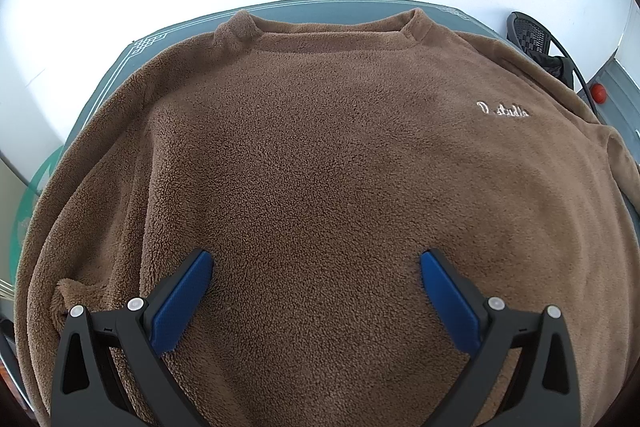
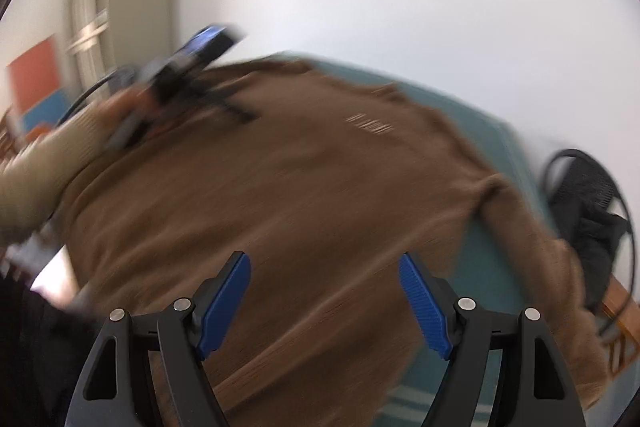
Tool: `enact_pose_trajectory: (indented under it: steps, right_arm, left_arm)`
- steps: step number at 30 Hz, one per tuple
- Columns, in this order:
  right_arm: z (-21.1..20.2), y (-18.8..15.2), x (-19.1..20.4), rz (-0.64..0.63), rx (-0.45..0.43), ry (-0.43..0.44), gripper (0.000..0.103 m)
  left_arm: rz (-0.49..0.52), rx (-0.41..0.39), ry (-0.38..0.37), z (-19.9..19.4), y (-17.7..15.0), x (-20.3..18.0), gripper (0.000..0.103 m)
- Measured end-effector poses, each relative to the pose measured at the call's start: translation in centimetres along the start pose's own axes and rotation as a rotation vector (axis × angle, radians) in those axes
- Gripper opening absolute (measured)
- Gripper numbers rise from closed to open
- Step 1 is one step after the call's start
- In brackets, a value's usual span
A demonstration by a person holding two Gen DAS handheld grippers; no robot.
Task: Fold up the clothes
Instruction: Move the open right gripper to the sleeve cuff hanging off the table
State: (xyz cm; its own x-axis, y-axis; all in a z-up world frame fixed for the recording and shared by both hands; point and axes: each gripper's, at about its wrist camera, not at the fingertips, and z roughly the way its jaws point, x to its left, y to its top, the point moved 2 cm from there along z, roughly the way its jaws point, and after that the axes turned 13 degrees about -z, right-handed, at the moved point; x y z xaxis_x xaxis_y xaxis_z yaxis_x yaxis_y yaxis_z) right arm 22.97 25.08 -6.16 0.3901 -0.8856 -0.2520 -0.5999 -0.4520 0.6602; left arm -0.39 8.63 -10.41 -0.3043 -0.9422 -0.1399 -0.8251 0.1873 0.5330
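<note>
Both the left tongs [image 1: 316, 267] and right tongs [image 2: 325, 269] stand apart, empty, above the brown fleece sweatshirt [image 1: 320, 155]. The right view is blurred; probably best to pinch the sleeve [image 2: 532, 227] at its cuff before folding inward.

A tabletop [image 1: 120, 75] covered in teal cloth with thin white border lines and a knot-pattern corner carries one thing: a brown fleece sweater [image 1: 320, 167], lying flat and front up. Its collar points to 12 o'clock in the left wrist view, its hem to 6 o'clock. Small white lettering sits on the chest at about 2 o'clock. The sweater covers nearly the whole tabletop; bare teal shows only along the rim from 9 to 1 o'clock. One sleeve runs down the edge at 8 o'clock, the other at 3 o'clock.
</note>
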Motion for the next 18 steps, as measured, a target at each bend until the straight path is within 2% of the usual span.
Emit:
enact_pose_trajectory:
  steps: [4,6,12,18]
  right_arm:
    - [1.2,-2.6,1.1,0.019,0.078,0.152,0.078]
    - [1.5,-4.1,1.5,-0.019,0.122,0.156,0.079]
    - [0.2,-6.0,1.1,-0.019,0.141,0.127,0.079]
    - [0.1,-6.2,0.8,-0.015,0.137,0.115,0.080]
  left_arm:
    - [0.001,0.013,-0.001,-0.3,0.1,0.1,0.103]
    - [0.000,0.017,0.007,-1.1,-0.1,0.2,0.103]
    - [0.039,0.001,-0.041,-6.7,-2.5,-0.9,0.103]
    - [0.264,0.003,-0.034,-8.7,-7.8,-6.0,0.103]
